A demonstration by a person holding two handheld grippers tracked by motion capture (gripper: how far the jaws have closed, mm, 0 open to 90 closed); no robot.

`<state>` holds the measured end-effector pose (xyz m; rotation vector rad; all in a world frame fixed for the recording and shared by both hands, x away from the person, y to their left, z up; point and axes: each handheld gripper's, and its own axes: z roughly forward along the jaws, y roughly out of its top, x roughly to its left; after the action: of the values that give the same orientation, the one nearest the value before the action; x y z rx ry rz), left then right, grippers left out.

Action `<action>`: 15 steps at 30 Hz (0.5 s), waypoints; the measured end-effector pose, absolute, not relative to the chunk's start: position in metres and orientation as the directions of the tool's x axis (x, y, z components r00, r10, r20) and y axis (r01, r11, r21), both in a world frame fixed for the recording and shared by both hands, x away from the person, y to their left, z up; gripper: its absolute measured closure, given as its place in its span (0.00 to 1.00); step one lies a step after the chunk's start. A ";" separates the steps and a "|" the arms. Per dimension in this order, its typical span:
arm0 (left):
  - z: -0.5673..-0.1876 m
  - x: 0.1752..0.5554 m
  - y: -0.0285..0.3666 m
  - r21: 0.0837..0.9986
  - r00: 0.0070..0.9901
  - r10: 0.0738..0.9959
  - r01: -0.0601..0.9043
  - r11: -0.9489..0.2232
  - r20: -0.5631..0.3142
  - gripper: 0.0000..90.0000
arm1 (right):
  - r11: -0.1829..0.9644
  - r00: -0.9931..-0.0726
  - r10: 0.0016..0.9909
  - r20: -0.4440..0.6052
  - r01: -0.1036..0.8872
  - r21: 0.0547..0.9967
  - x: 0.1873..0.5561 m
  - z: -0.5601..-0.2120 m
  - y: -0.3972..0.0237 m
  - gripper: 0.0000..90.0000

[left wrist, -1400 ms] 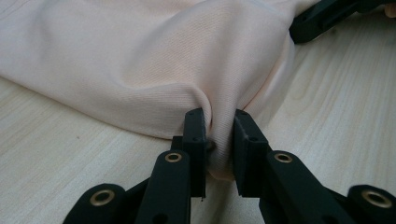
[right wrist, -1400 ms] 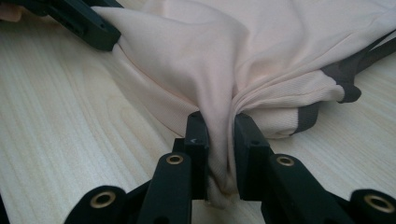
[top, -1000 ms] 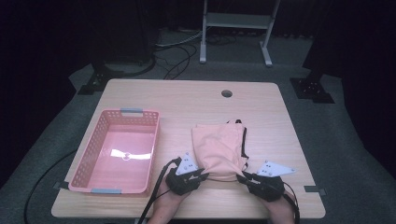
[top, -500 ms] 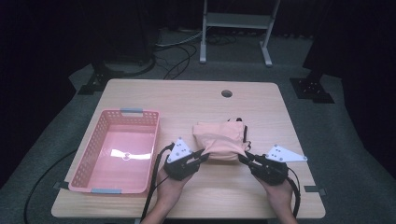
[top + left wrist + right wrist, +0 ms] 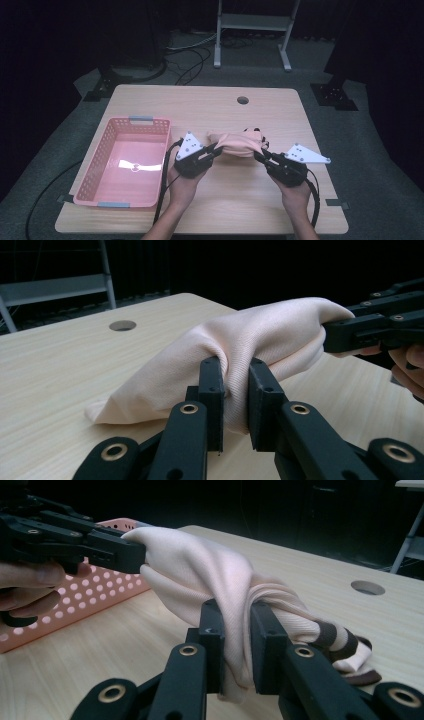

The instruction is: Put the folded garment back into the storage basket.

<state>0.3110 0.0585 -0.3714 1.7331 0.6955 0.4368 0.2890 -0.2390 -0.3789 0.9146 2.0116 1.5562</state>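
Observation:
A pale pink cloth garment [image 5: 239, 142] with a brown and cream striped cuff [image 5: 345, 645] hangs bunched between the two grippers, just above the wooden table [image 5: 280, 107]. My left gripper [image 5: 214, 149] is shut on the cloth's left end [image 5: 235, 405]. My right gripper [image 5: 261, 154] is shut on its right end [image 5: 235, 650]. The far part of the cloth [image 5: 145, 390] still trails on the tabletop. In each gripper view the other gripper pinches the cloth farther off.
A pink perforated plastic basket [image 5: 100, 165] stands on the table's left side, beside my left hand. A round cable hole [image 5: 243, 100] sits near the far edge. A metal stand [image 5: 252, 22] is on the floor behind the table.
Both grippers have risen and moved away from the near edge, carrying the cloth's near edge up and forward. The flat cloth has folded into a bunched roll between them.

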 end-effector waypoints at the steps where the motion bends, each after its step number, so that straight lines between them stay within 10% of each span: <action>1: -0.369 0.315 0.061 0.962 0.749 0.659 0.225 -0.155 -0.069 0.89 | 0.145 -0.689 0.723 0.057 0.232 0.962 0.292 -0.377 -0.237 0.87; 15: -0.354 0.335 0.083 0.955 0.710 0.703 0.240 -0.176 -0.048 0.89 | 0.139 -0.715 0.697 0.062 0.220 0.966 0.317 -0.368 -0.213 0.88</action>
<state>0.3351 0.0833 -0.3536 1.7421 0.7533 0.4909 0.3167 -0.2127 -0.3682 0.8793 2.0208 1.6011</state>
